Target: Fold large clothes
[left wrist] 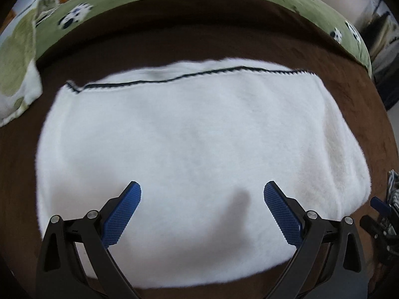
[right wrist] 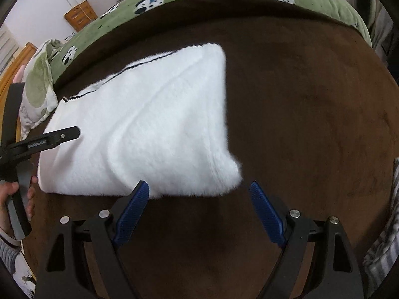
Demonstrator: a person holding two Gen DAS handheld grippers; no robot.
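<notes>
Brown blanket (right wrist: 299, 114) | white fleece garment (left wrist: 189, 149) folded flat, dark-stitched edge

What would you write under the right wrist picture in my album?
Open right gripper above the brown cover, near the folded white garment.

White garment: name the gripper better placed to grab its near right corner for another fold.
Right. The right gripper is open, straddling the white garment near that corner; the left gripper hovers mid-cloth.
</notes>
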